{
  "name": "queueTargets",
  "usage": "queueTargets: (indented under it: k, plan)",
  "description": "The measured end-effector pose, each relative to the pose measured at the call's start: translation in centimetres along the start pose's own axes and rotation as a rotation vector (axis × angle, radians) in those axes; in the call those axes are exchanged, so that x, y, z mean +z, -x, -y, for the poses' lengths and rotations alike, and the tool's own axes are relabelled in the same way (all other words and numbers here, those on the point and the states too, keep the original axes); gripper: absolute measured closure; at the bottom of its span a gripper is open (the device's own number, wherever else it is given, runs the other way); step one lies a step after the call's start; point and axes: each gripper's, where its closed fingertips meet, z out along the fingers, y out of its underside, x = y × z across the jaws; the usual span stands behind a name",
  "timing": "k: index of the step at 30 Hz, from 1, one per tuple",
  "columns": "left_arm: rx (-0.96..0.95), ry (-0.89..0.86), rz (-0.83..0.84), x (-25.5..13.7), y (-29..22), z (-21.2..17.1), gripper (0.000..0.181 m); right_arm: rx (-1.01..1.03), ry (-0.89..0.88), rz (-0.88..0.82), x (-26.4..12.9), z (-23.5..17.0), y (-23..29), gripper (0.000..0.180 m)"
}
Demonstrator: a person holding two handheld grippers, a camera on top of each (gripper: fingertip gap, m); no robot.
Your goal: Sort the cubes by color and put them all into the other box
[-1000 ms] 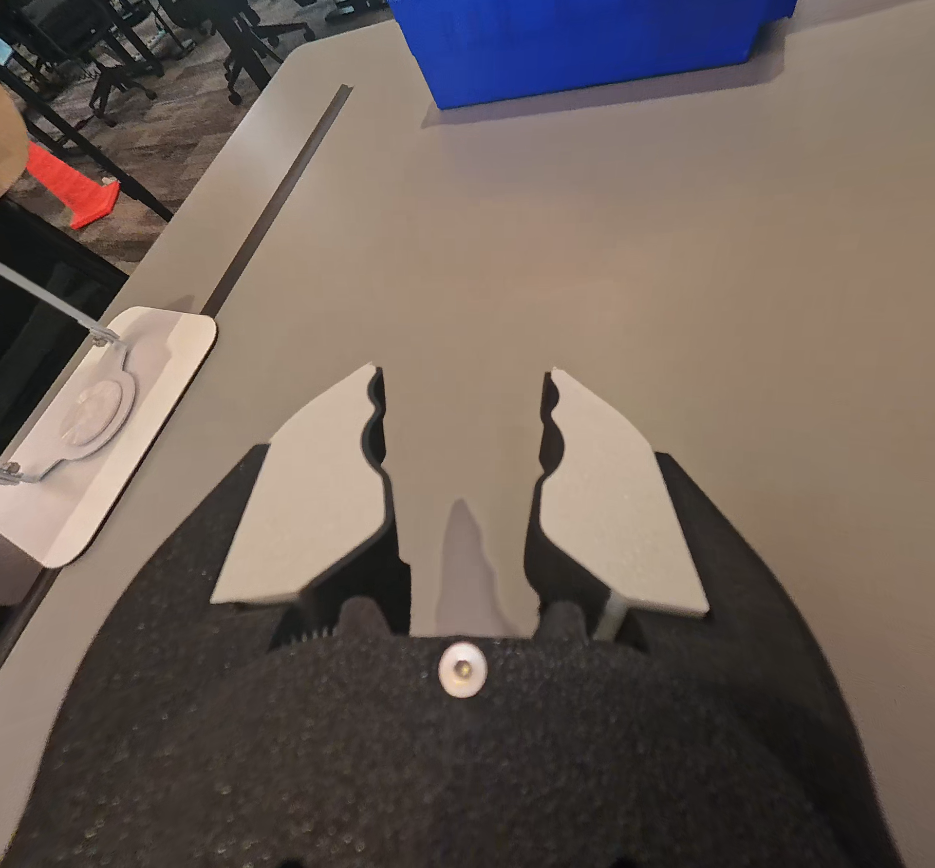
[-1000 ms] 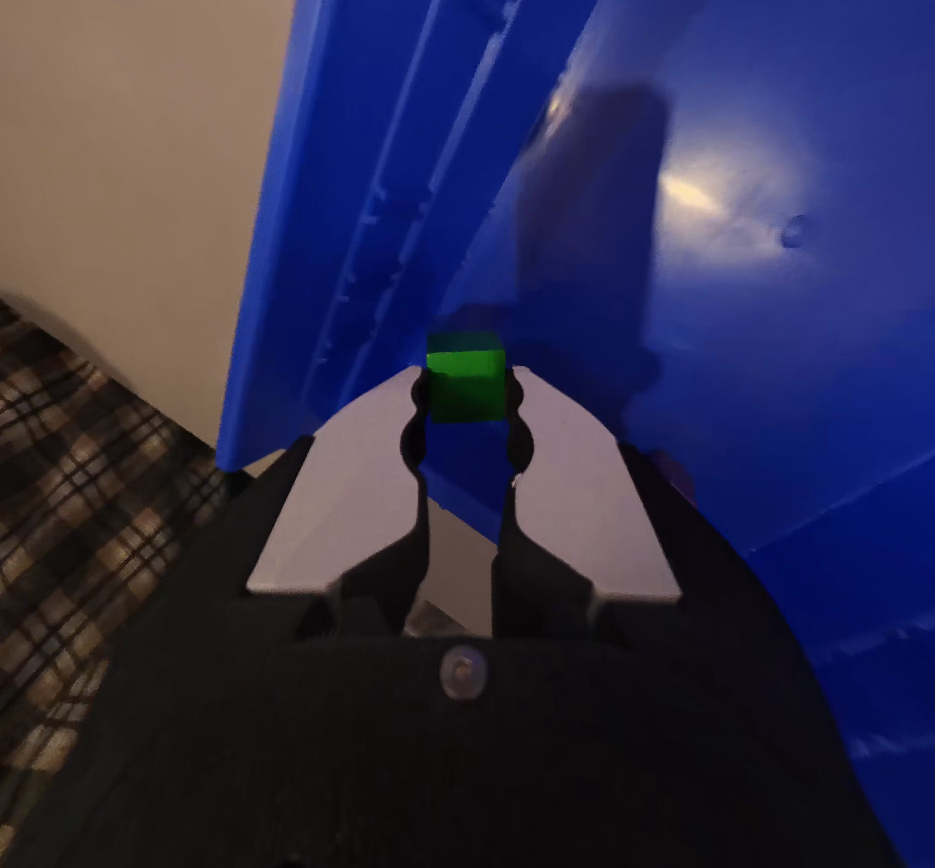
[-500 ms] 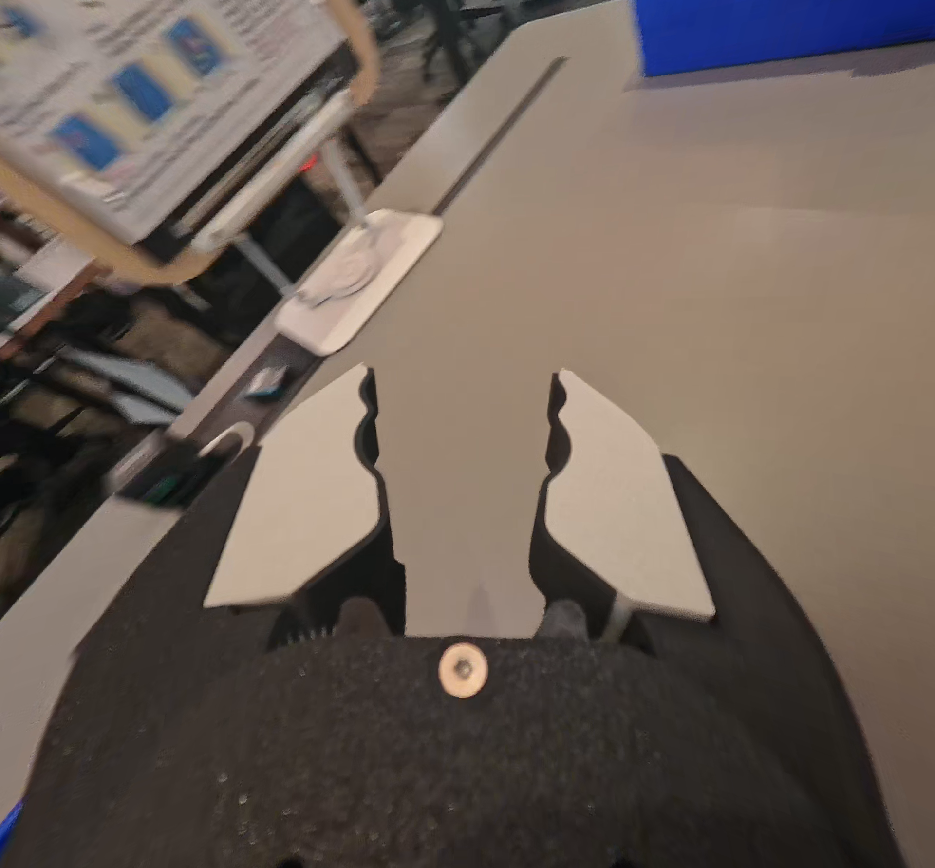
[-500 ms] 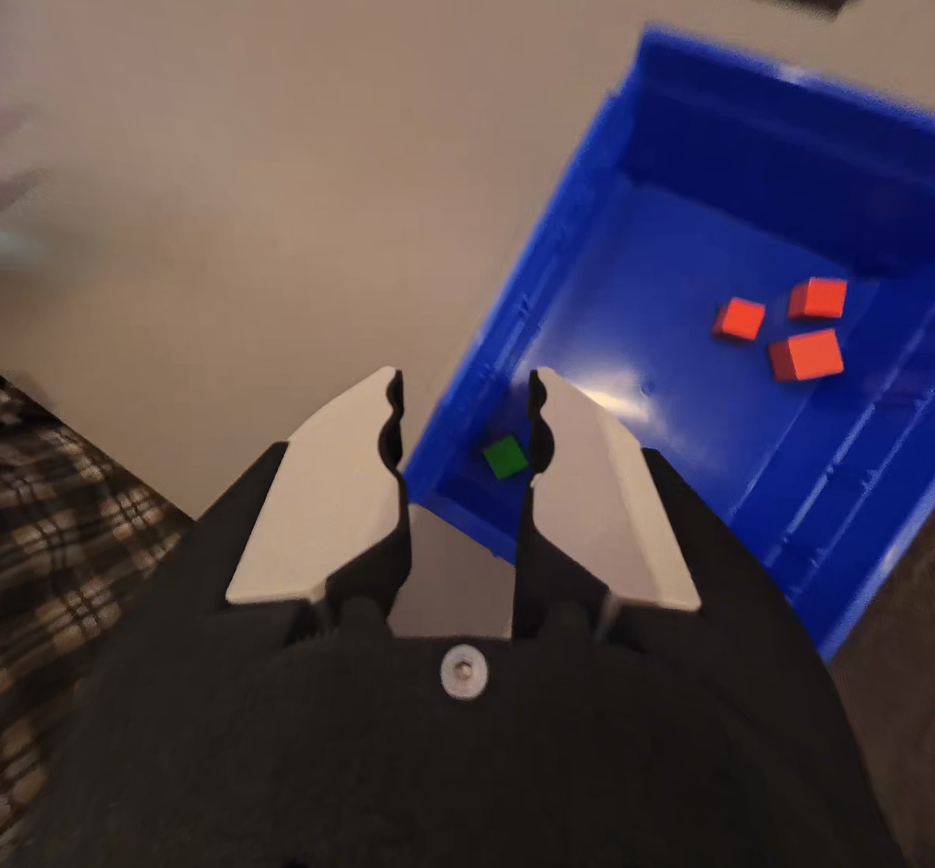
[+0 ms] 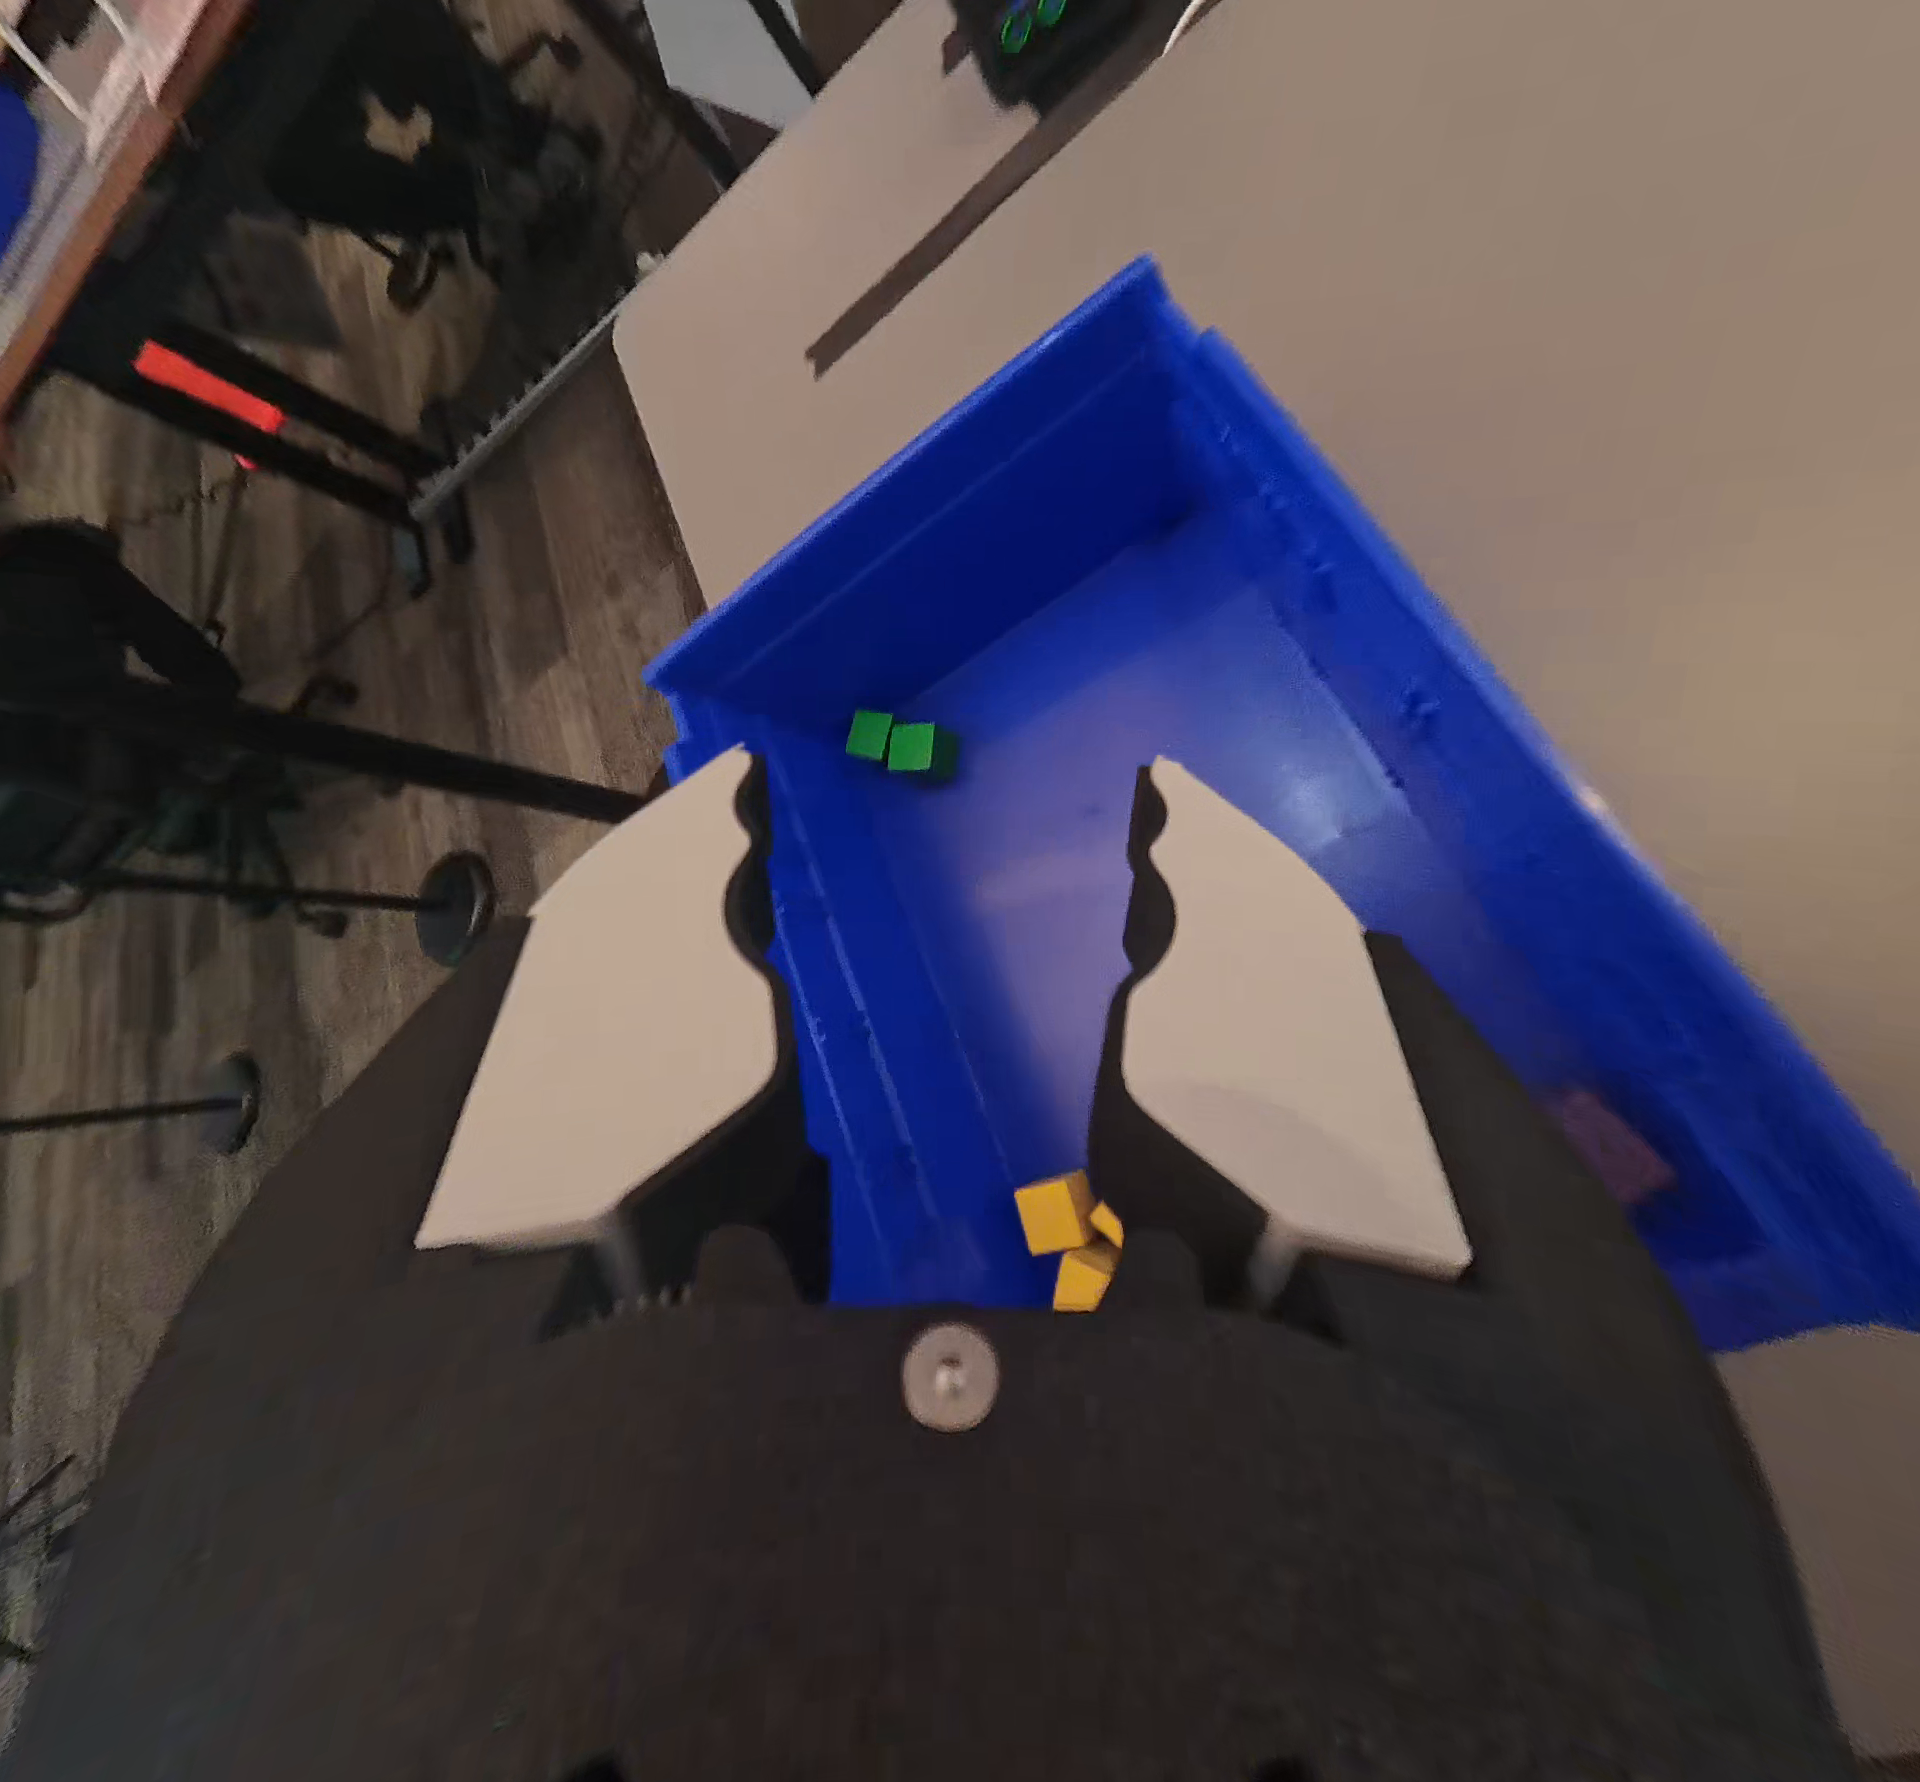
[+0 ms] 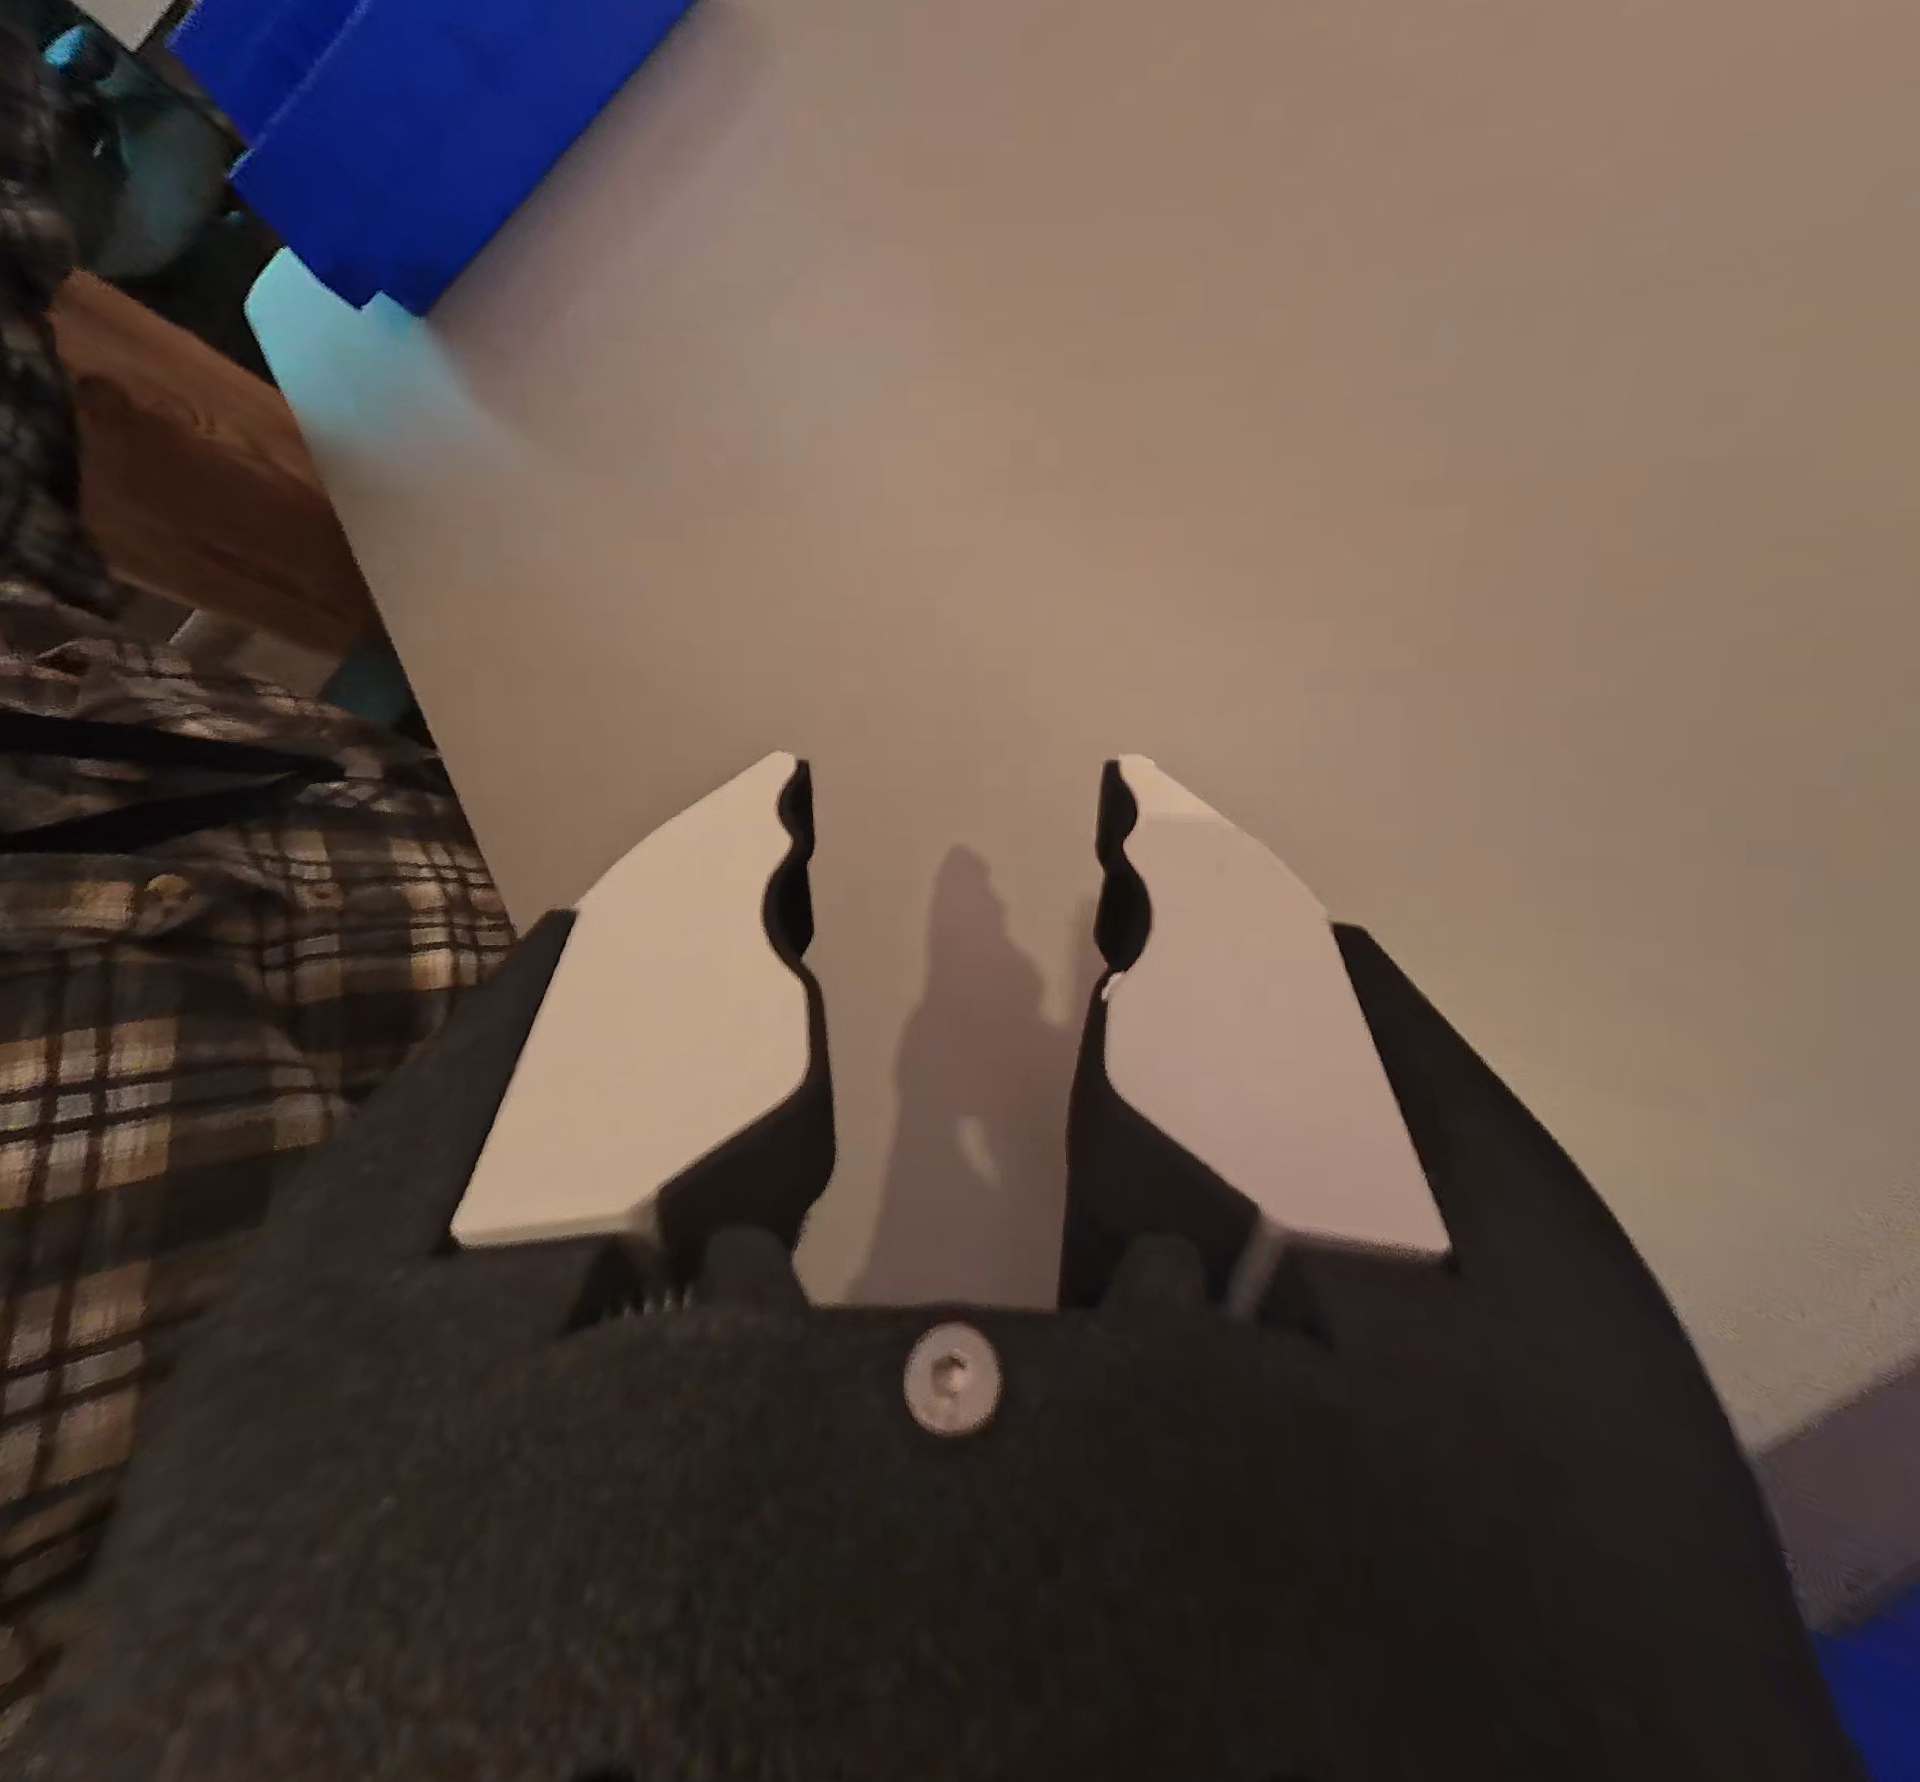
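Left wrist view: left gripper (image 5: 940, 776) spread and empty, swung from bare table (image 5: 1558, 278) to above box (image 5: 1403, 693); green cubes (image 5: 899, 745) at 12 o'clock, yellow cubes (image 5: 1065, 1233) at 6. Right gripper (image 6: 956, 776), apart after dropping green cube, pulled back over table. Probably next pick.

An office or lab: a grey desk (image 5: 1558, 226), wood-look floor (image 5: 540, 589), rolling chairs (image 5: 416, 163) and stands (image 5: 447, 901) beyond.

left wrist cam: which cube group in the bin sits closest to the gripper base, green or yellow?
The yellow cubes. They lie low between the open left gripper fingers, near its base, partly hidden by it. The green cubes sit beyond the fingertips, in the blue bin's far corner.
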Motion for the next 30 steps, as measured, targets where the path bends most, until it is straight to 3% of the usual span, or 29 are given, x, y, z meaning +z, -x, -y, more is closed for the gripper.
queueTargets:
  k: [7, 15, 22, 26, 27, 30]
  plan:
    - [0.115, 0.191, -0.036, 7.1, 0.5, -4.7, 0.119, 0.020, 0.054, 0.047, 2.6, 0.2, 2.3, 0.132]
    - [-0.164, 0.383, -0.142, 13.6, 0.8, -7.8, 0.130, 0.043, 0.066, 0.052, 3.4, 0.4, 2.9, 0.134]
    - [-0.234, 0.495, -0.127, 16.8, 1.2, -10.0, 0.143, 0.062, 0.072, 0.069, 3.7, 0.2, 2.4, 0.135]
    - [-0.247, 0.492, -0.156, 17.4, 1.2, -9.8, 0.160, 0.070, 0.061, 0.085, 3.7, 0.1, 2.2, 0.137]
    - [-0.237, 0.483, -0.179, 17.4, 0.9, -9.7, 0.181, 0.072, 0.052, 0.093, 3.6, 0.1, 2.3, 0.139]
    - [-0.212, 0.426, -0.166, 16.9, 0.9, -9.0, 0.181, 0.082, 0.031, 0.132, 3.8, 0.0, 2.7, 0.140]
